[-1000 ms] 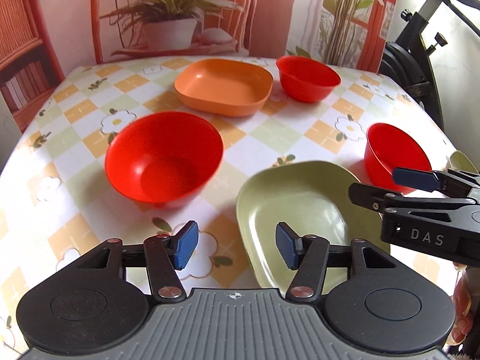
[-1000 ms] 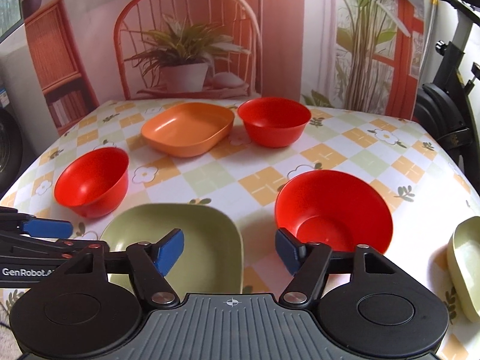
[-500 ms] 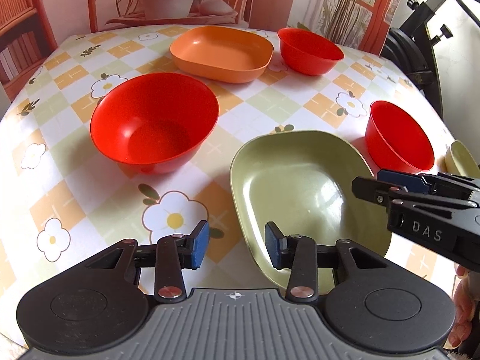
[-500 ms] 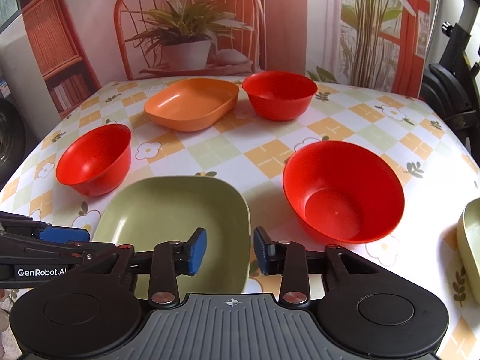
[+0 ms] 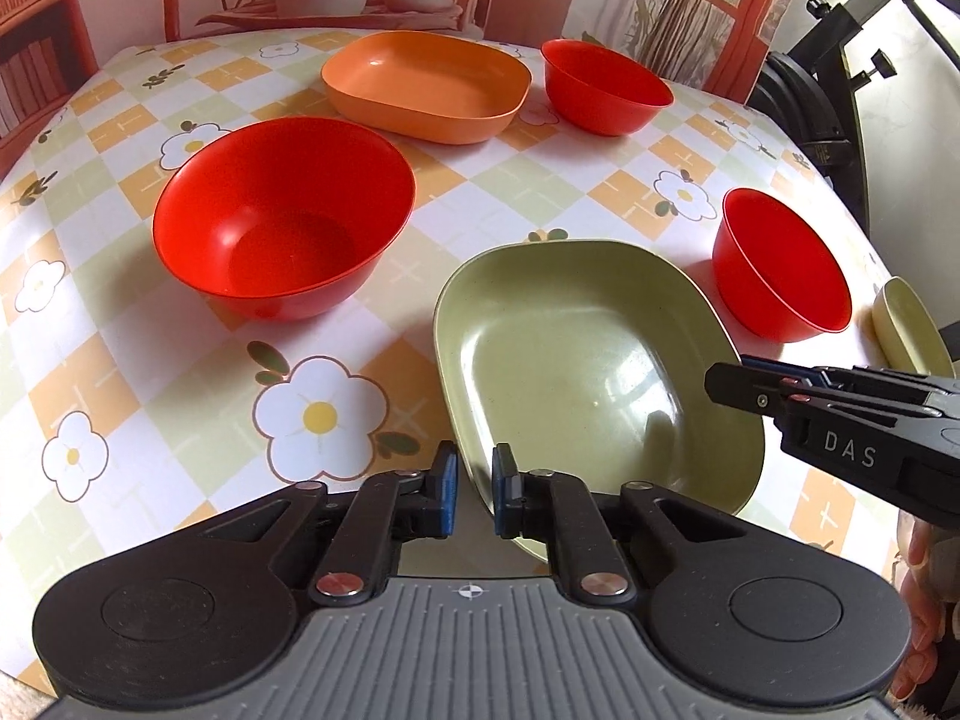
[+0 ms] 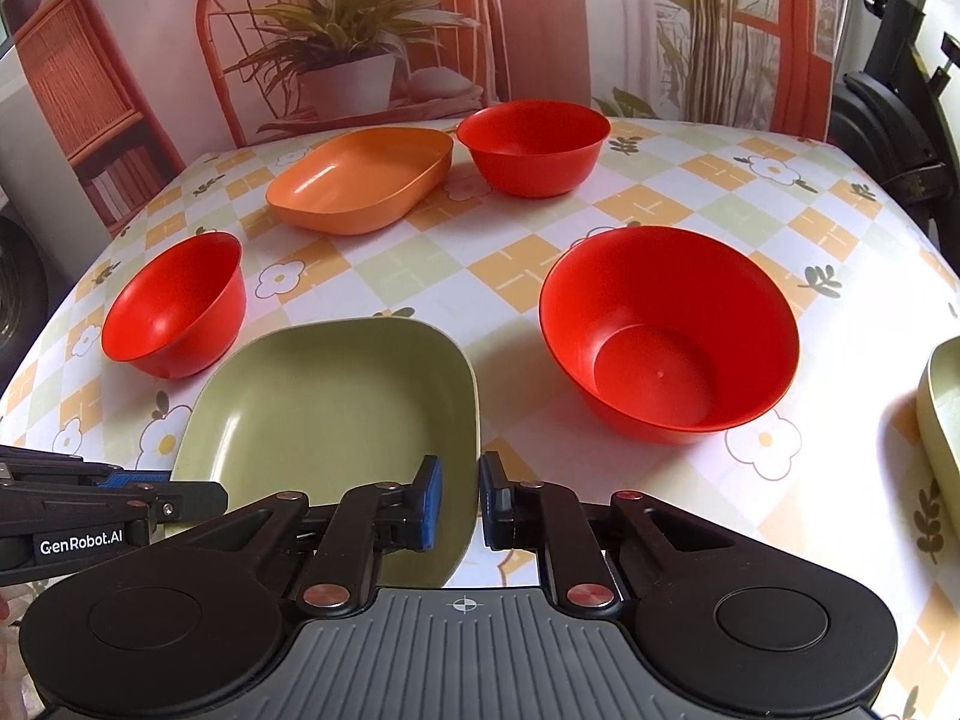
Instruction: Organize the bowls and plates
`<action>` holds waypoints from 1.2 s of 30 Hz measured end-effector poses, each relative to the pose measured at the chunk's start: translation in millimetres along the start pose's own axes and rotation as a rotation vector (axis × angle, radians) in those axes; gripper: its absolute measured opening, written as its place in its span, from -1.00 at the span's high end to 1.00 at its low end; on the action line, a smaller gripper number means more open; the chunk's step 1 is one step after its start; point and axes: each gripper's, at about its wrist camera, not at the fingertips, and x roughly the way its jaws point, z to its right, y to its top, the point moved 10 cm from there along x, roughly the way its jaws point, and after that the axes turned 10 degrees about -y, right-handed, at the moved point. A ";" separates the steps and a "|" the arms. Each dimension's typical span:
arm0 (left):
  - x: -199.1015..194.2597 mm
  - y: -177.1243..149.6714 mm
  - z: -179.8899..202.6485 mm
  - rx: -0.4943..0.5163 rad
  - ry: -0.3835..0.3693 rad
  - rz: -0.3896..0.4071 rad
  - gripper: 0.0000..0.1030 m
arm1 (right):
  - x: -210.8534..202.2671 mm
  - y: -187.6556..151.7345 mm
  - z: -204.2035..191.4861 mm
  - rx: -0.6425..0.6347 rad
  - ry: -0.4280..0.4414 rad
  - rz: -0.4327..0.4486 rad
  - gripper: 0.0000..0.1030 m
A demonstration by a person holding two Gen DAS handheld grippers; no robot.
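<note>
A pale green plate [image 5: 570,360] [image 6: 336,408] lies flat at the near side of the flowered table [image 5: 510,192]. My left gripper [image 5: 474,498] [image 6: 174,495] is closed down over its left rim, one pad inside and one outside. My right gripper [image 6: 461,504] [image 5: 738,381] pinches the opposite rim the same way. A large red bowl [image 5: 282,222] [image 6: 666,336] stands beside the plate, and a smaller red bowl [image 5: 780,270] [image 6: 174,306] on its other side. Farther back sit an orange plate [image 5: 426,84] [image 6: 360,180] and a third red bowl [image 5: 606,87] [image 6: 531,144].
A second green plate [image 5: 906,330] [image 6: 945,408] sits at the table's edge, partly cut off by the frame. An exercise machine [image 5: 840,90] stands past the table. A printed backdrop with a chair and potted plant [image 6: 342,60] rises behind the far edge.
Both grippers have moved in over the green plate and their fingers have drawn together from wide open to a narrow grip on its rims. The dishes have not moved.
</note>
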 end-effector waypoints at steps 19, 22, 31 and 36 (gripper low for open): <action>-28.2 25.2 4.0 0.057 0.025 0.113 0.79 | -28.3 23.5 3.0 0.061 0.062 0.077 0.90; -37.4 40.2 10.9 0.091 0.015 0.141 0.78 | -37.5 38.0 7.4 0.084 0.077 0.103 0.90; -82.9 116.4 24.5 0.161 -0.001 0.287 0.78 | -76.2 116.0 12.9 0.112 0.133 0.254 0.91; -104.4 156.0 32.7 0.201 0.025 0.354 0.78 | -96.5 163.6 8.7 0.105 0.148 0.348 0.90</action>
